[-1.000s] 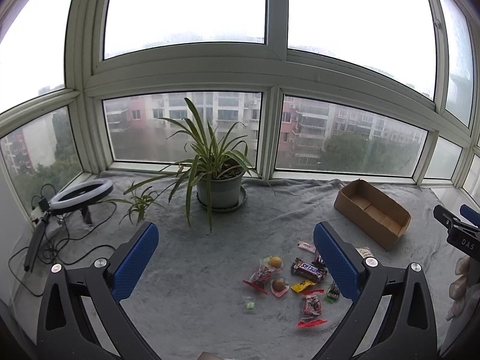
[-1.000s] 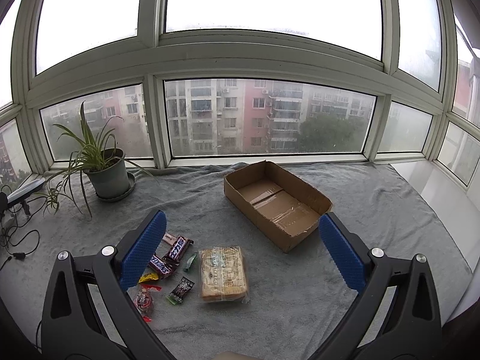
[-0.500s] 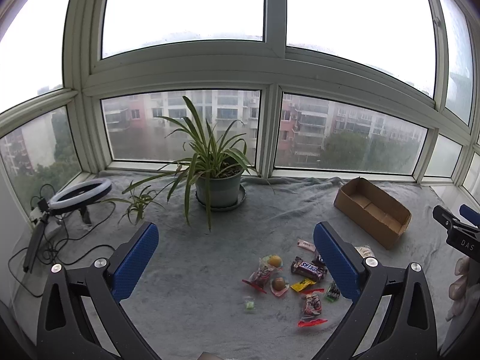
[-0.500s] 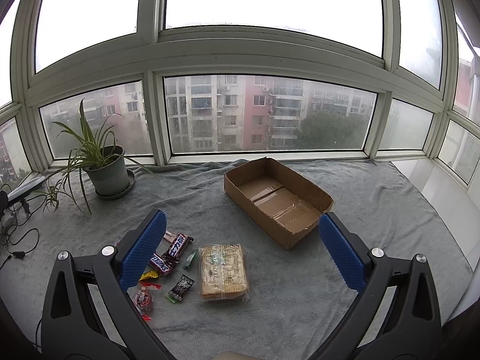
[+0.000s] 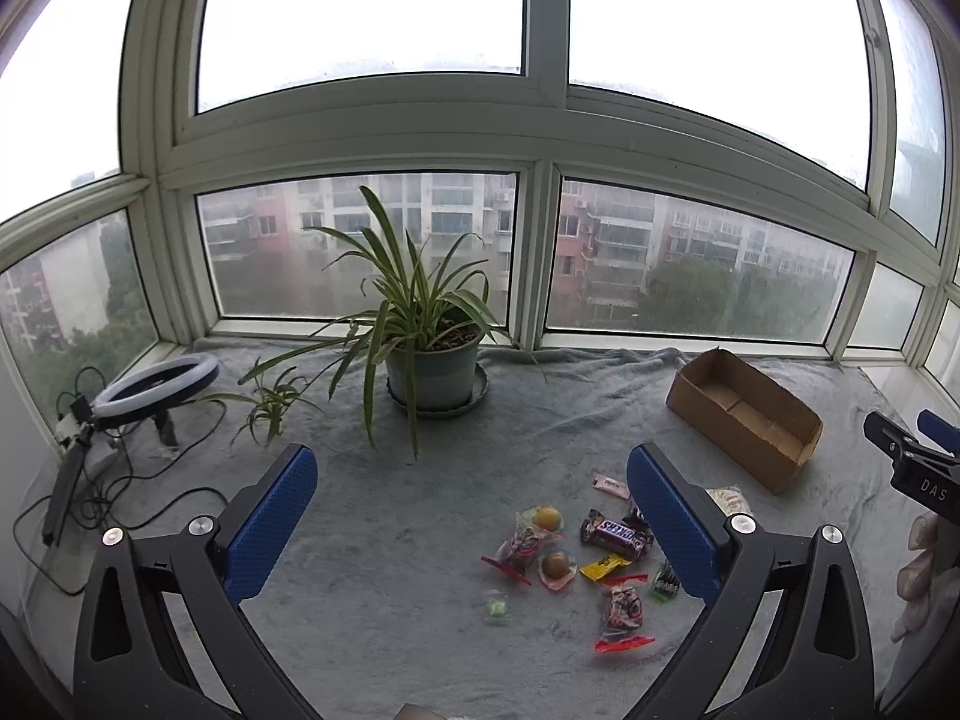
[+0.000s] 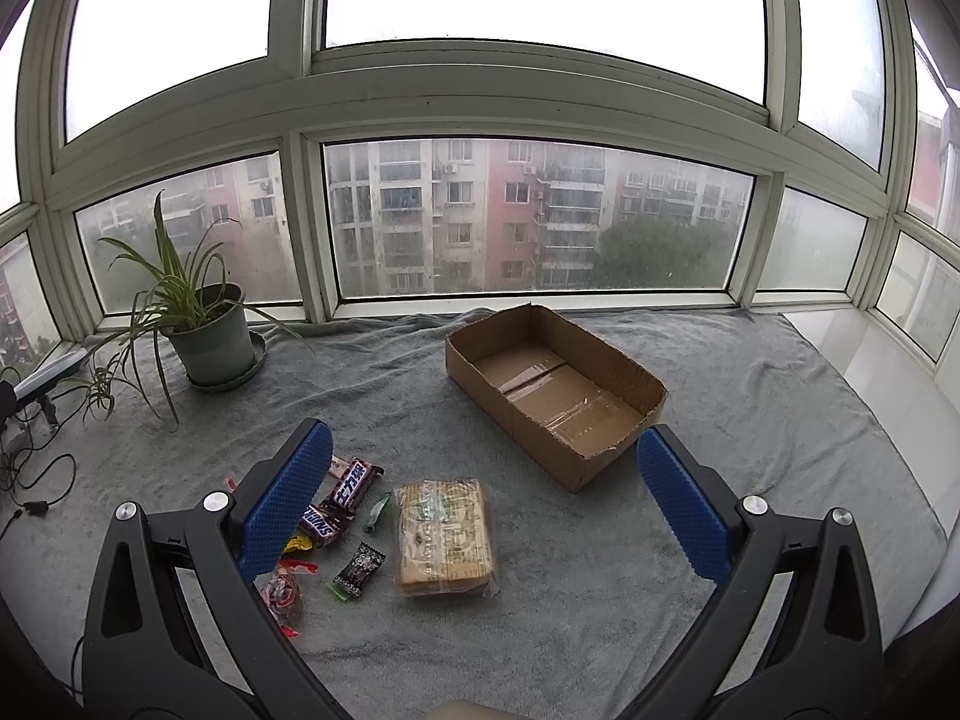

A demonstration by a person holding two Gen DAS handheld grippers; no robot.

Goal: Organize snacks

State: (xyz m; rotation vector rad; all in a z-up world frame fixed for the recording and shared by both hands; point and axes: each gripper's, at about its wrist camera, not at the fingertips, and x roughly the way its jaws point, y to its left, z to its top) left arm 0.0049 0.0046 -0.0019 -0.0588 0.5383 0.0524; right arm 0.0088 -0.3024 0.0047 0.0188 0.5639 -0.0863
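Note:
An open, empty cardboard box lies on the grey cloth; it also shows in the left wrist view. A clear-wrapped cracker pack lies in front of it. Several small snacks lie to its left: a Snickers bar, another dark bar, a small black packet, red-wrapped candies and round jelly cups. My left gripper is open and empty above the cloth, left of the snacks. My right gripper is open and empty above the cracker pack.
A potted spider plant stands at the back by the window. A ring light on a stand with cables lies at the far left. The grey cloth covers the sill; a bare white ledge lies at the right.
Both grippers have shifted slightly, so the views drift a little lower. Nothing on the cloth has moved and both stay open.

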